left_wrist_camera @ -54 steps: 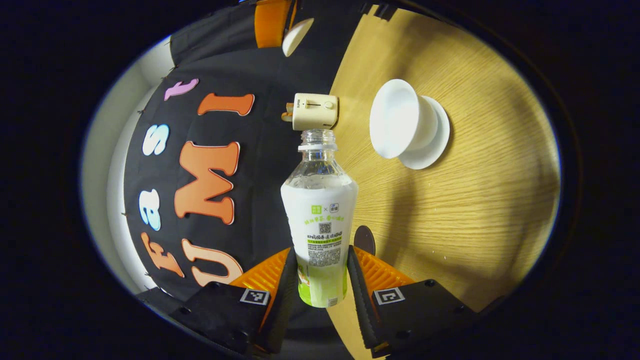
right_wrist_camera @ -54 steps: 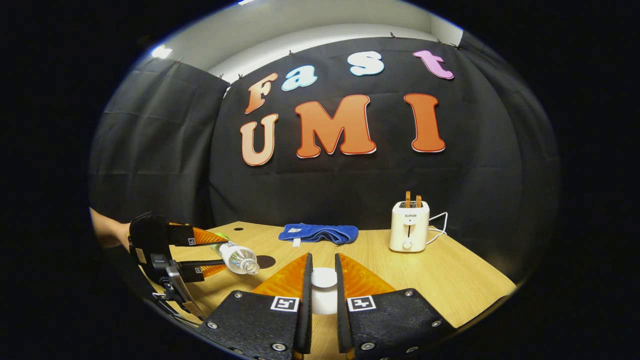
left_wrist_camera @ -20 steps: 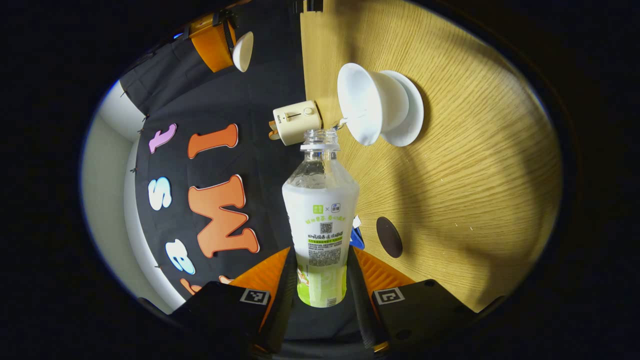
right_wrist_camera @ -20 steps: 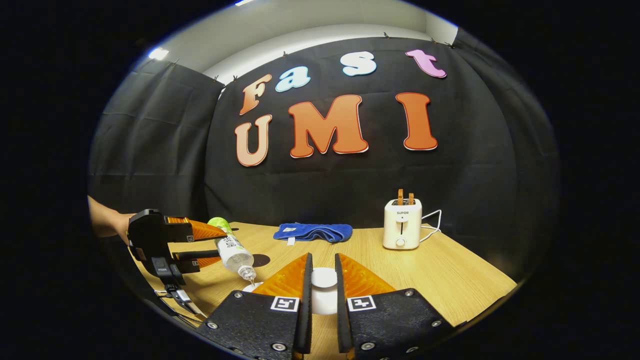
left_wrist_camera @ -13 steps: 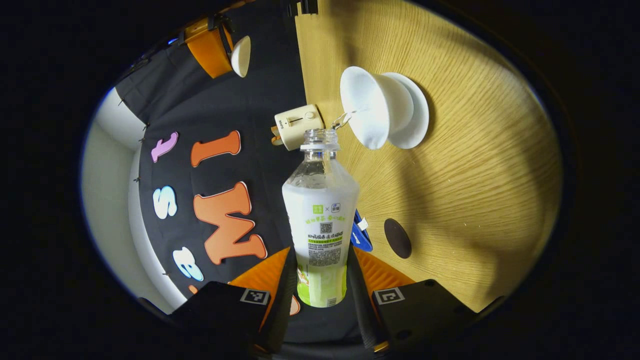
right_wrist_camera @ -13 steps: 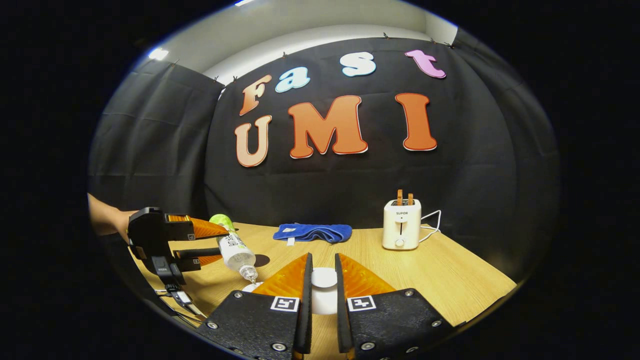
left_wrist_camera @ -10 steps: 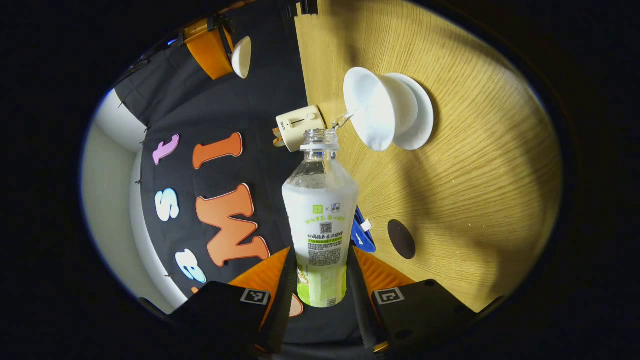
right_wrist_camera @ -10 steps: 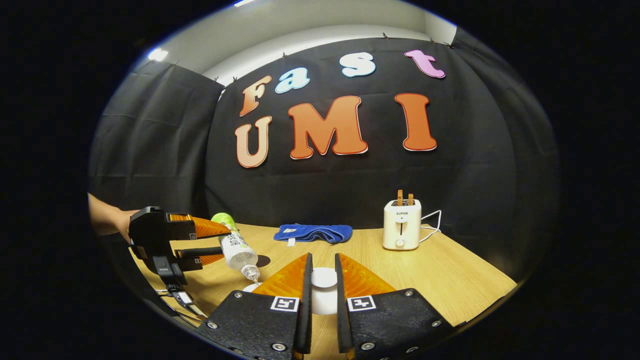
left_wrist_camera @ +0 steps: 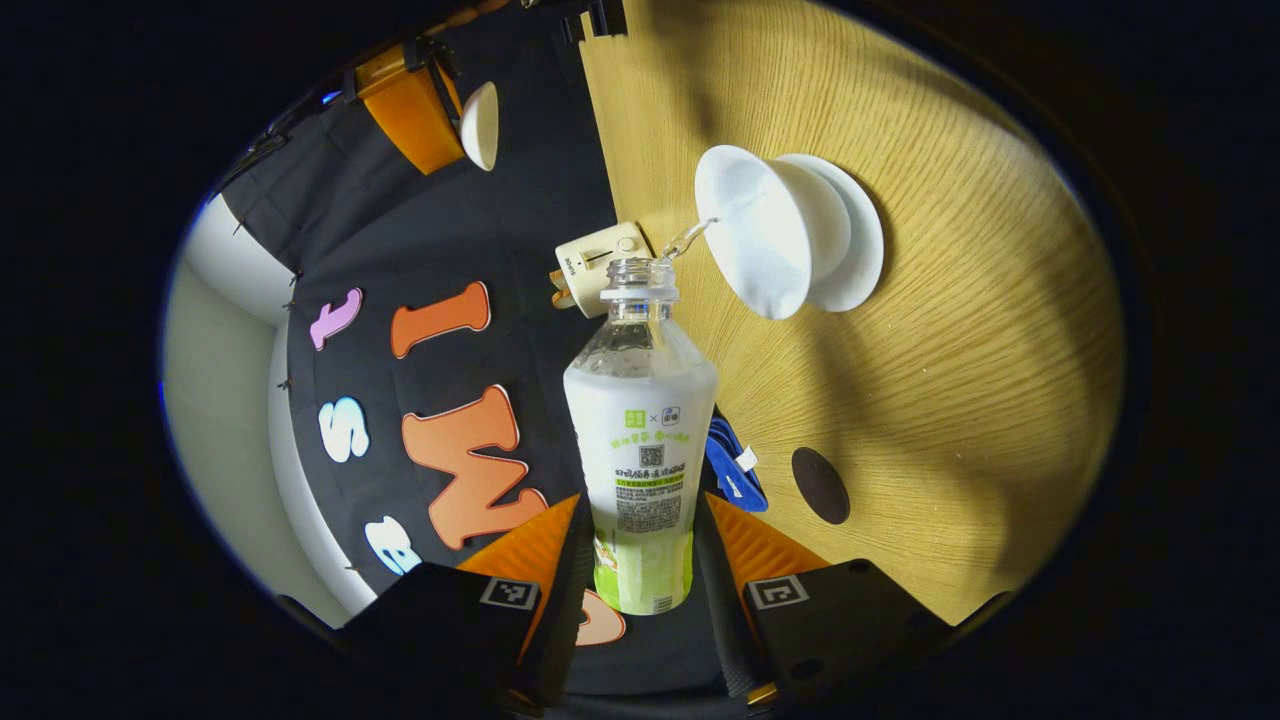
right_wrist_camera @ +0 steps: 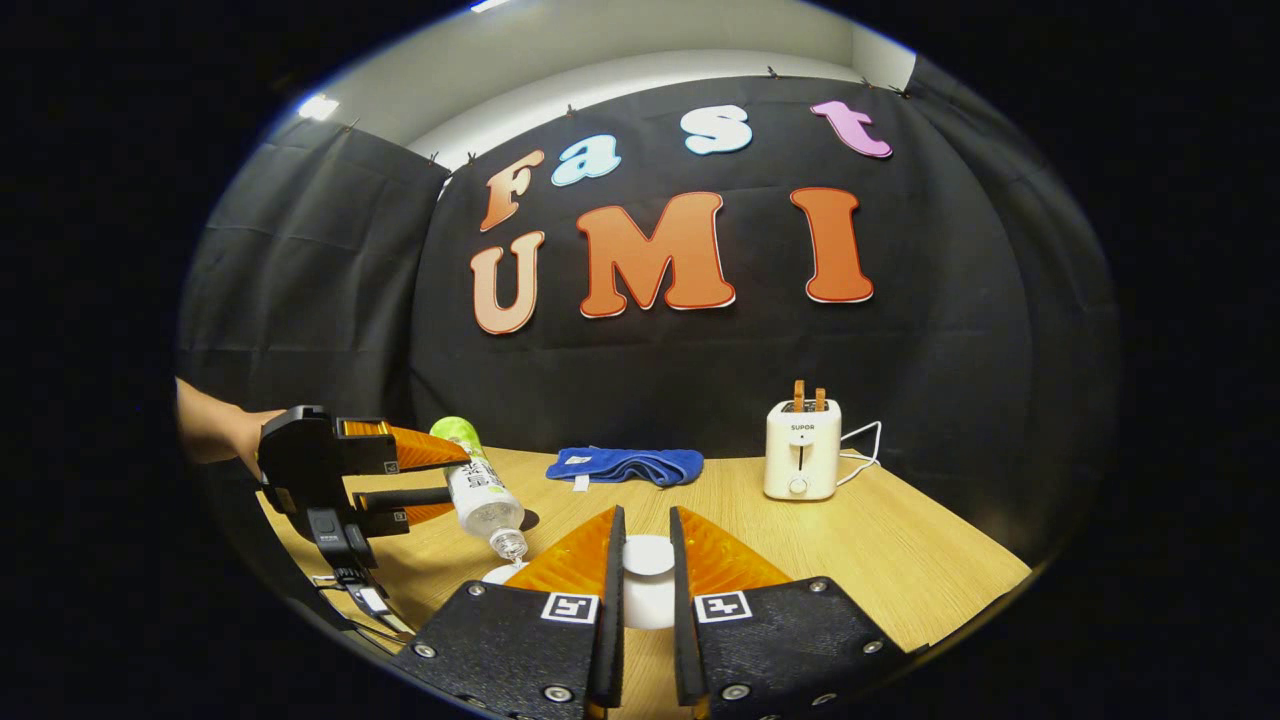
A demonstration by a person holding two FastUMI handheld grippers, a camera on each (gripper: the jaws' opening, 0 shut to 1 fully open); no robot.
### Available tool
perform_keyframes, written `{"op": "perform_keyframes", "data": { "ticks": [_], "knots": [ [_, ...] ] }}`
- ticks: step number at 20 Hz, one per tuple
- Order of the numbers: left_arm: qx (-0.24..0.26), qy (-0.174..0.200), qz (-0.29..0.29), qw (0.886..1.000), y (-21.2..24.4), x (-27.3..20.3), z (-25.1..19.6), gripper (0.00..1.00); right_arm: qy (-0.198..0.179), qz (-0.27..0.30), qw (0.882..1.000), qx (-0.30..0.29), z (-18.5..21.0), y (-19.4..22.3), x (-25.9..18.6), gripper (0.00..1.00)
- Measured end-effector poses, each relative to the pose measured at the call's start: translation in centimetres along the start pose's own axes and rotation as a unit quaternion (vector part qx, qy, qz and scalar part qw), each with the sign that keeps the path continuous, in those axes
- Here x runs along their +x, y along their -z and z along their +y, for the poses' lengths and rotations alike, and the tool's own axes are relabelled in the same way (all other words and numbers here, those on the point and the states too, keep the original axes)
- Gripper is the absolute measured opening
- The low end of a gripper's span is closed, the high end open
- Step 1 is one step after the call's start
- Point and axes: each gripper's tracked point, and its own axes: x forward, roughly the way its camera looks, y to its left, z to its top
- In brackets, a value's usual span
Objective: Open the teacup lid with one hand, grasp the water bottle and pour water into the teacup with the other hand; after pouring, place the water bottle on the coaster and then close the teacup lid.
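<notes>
Water [left_wrist_camera: 688, 236] runs in a thin stream from the open mouth of the water bottle [left_wrist_camera: 641, 430] into the teacup [left_wrist_camera: 752, 228]; the left gripper [left_wrist_camera: 640, 560] has both fingers pressed against the bottle's lower body, and the bottle is tipped neck-down toward the cup; the teacup stands on its saucer [left_wrist_camera: 852, 245] on the desk [left_wrist_camera: 950, 400], uncovered; in the right gripper view the same bottle [right_wrist_camera: 483, 495] slants down from the left gripper [right_wrist_camera: 440, 478], with a hand [right_wrist_camera: 232, 432] behind it and the cup's rim [right_wrist_camera: 496, 574] just under the neck; the right gripper [right_wrist_camera: 641, 560] is closed on the white teacup lid [right_wrist_camera: 648, 555], holding it clear of the cup, and it appears far off in the left gripper view too [left_wrist_camera: 455, 100] with the lid [left_wrist_camera: 480, 110] at its tip; the dark round coaster [left_wrist_camera: 820, 485] lies bare on the desk, apart from the saucer; a blue cloth [right_wrist_camera: 622, 465] lies folded near the back of the desk, and a pale toaster [right_wrist_camera: 801, 450] stands to the right of it with two slices sticking up.
</notes>
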Motion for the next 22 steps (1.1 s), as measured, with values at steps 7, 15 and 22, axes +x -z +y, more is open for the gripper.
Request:
{"op": "perform_keyframes", "data": {
  "ticks": [7,15,22],
  "knots": [
    [0.027,-0.007,0.003,1.0,0.0,0.0,0.5,0.63,-0.001,0.004,1.0,-0.002,0.0,0.4,0.1,0.21],
    [0.052,-0.013,0.01,0.998,0.5,-0.2,1.3,0.6,-0.008,0.007,1.0,-0.004,0.3,0.5,0.2,0.21],
    [0.074,-0.012,0.019,0.997,0.9,-0.3,2.0,0.61,-0.02,0.01,1.0,-0.012,0.9,0.6,0.4,0.21]
  ]
}}
